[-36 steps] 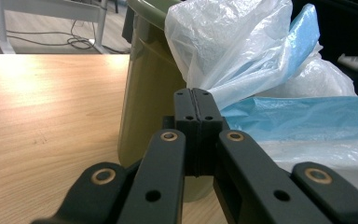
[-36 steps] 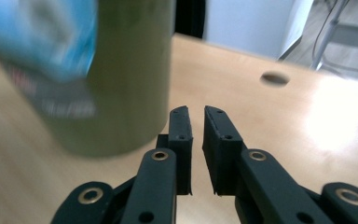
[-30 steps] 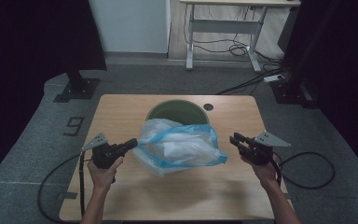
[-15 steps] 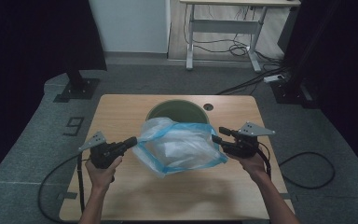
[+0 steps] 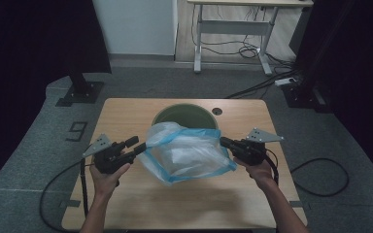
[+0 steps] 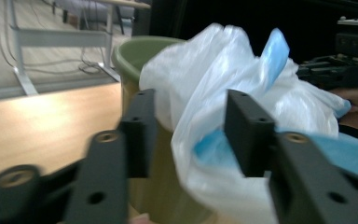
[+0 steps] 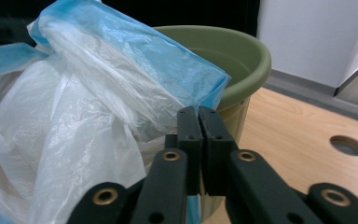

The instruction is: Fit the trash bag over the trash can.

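Much of the one green bin (image 5: 183, 116) is hidden behind the one plastic bag (image 5: 187, 154), which is held over the table (image 5: 126, 114) just in front of it. What the bag contains cannot be made out. Two claws are counted. The left claw (image 6: 190, 133) is seen spread wide, bag film between its jaws. The right claw (image 7: 198, 140) is seen pressed shut at the bag's edge, though film between its jaws cannot be made out.

Thin, crinkled, glossy plastic bag (image 5: 189, 155), translucent white with blue edging. Matt green plastic bin (image 7: 242, 60). The surface (image 5: 126, 204) is smooth pale wood.
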Demonstrator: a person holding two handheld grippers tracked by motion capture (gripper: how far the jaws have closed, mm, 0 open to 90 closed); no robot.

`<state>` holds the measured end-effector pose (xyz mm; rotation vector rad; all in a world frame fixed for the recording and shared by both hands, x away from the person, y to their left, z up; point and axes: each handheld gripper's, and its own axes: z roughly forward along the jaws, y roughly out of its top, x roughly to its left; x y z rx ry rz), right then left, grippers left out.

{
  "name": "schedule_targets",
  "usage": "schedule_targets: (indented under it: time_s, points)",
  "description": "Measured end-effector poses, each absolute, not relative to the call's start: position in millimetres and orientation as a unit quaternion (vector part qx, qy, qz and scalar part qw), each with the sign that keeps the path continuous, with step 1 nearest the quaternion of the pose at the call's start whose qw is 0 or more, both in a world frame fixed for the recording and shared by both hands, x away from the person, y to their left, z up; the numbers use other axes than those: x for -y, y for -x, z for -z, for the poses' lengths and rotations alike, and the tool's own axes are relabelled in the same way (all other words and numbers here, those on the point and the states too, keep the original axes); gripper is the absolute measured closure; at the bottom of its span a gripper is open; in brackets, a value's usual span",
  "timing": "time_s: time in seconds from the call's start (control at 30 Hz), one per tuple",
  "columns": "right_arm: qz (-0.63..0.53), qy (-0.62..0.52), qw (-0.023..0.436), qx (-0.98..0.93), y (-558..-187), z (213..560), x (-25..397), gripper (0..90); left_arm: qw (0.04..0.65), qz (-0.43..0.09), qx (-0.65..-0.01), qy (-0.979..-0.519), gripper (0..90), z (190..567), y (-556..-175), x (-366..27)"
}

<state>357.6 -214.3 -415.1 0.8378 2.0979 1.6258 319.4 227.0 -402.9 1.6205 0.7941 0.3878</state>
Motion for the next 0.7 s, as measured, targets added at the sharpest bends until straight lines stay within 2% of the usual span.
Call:
schedule_targets:
  time_s: [0.1,0.23,0.47,0.57,0.7]
  points:
    - [-0.572,-0.293,0.191,-0.742,-356,411,213,88.2,0.598,-0.18,-0.331,-0.707,36.5,390,-318,-220]
    - [-0.573,-0.29,0.201,-0.74,-356,404,210,88.4,0.585,-0.175,-0.316,-0.726,31.0,378,-322,-205]
    - [-0.568,-0.292,0.202,-0.742,-358,394,206,88.5,0.544,-0.163,-0.291,-0.77,29.2,376,-331,-173]
    - [-0.57,-0.293,0.204,-0.74,-359,392,205,88.5,0.523,-0.17,-0.296,-0.781,41.3,378,-335,-164]
    - [-0.571,-0.292,0.211,-0.738,-358,390,207,88.5,0.526,-0.149,-0.304,-0.78,69.7,376,-340,-162]
